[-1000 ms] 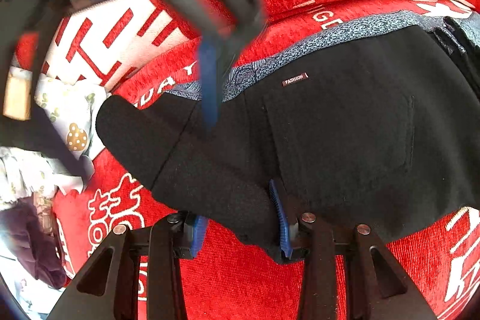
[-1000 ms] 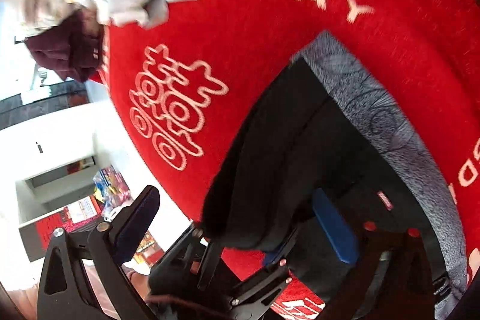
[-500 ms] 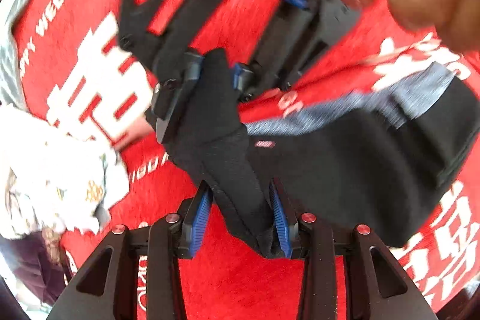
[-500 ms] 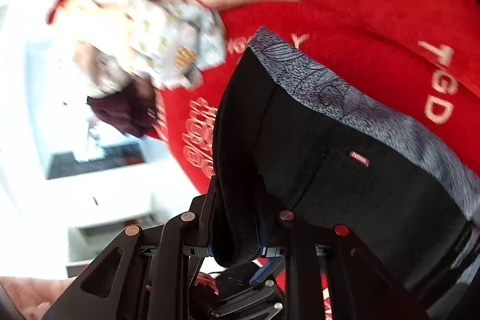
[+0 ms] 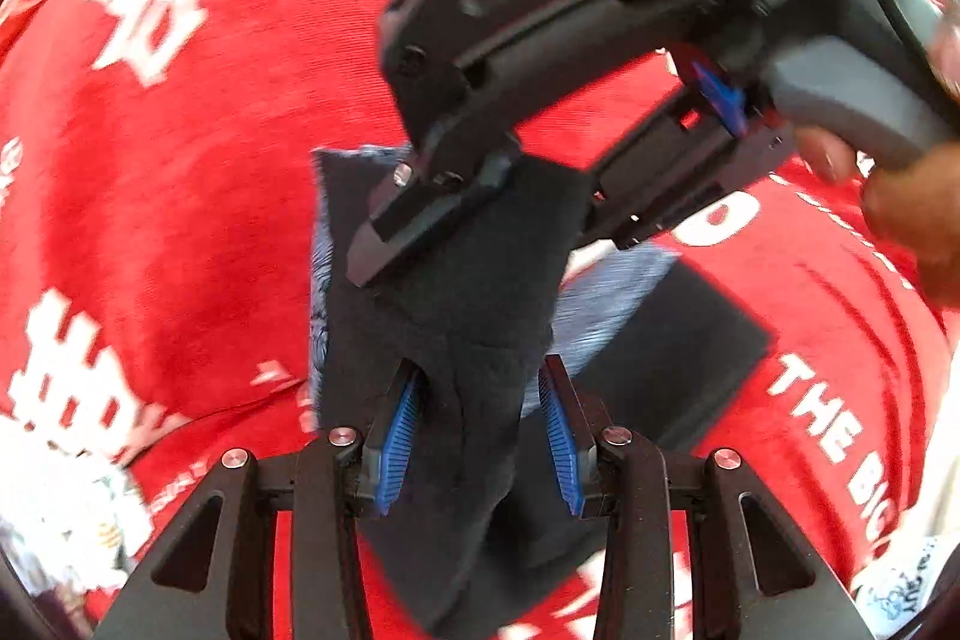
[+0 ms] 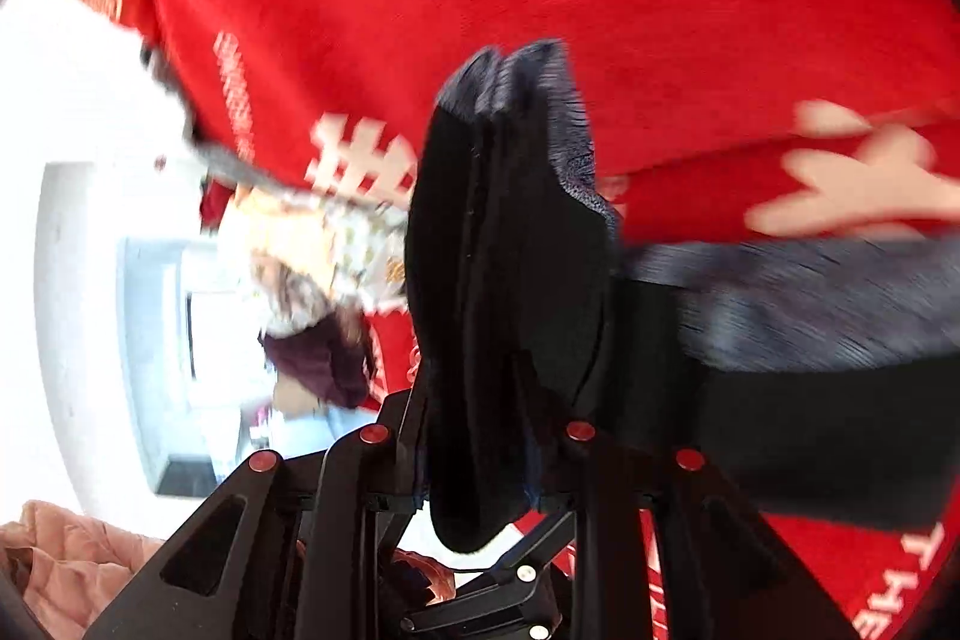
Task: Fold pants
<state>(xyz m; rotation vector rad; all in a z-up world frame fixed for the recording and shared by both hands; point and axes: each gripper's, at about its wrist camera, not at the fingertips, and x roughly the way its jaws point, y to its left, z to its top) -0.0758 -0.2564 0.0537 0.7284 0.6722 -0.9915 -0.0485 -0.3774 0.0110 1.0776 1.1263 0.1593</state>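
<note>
Item: black pants (image 5: 474, 316) with a grey patterned waistband (image 5: 606, 292), part lifted, part lying on the red cloth (image 5: 198, 232)
Surface: red cloth with white lettering, spread over a bed or bench; which of the two could not be told
Left gripper (image 5: 480, 436): jaws closed on a bunched fold of the black pants, blue pads (image 5: 401, 436) either side of the cloth
Right gripper (image 6: 480, 454): jaws were opening slightly, yet a thick folded edge of the pants sat between them and looked pinched; seen in the left view it clamped the same fold further up, just beyond the left gripper
Hand (image 5: 900, 196): a person's fingers were wrapped on the right gripper's handle at the right edge of the left view
Position of pants: the gripped end was raised off the cloth between the two grippers; the remainder trailed down and lay flat to the right, waistband uppermost
Step in hand: judged to be the carry-over of one end across the rest, a fold partway made and not yet laid
Next move called for: both grips likely needed to travel together over the flat part, lower the raised end so edges lined up, then let go
Risk: the bunched fold could drop crooked if one grip loosened first
Other items: pale printed fabric (image 6: 336, 244) and a dark maroon garment (image 6: 318, 358) lay well apart at the cloth's edge
</note>
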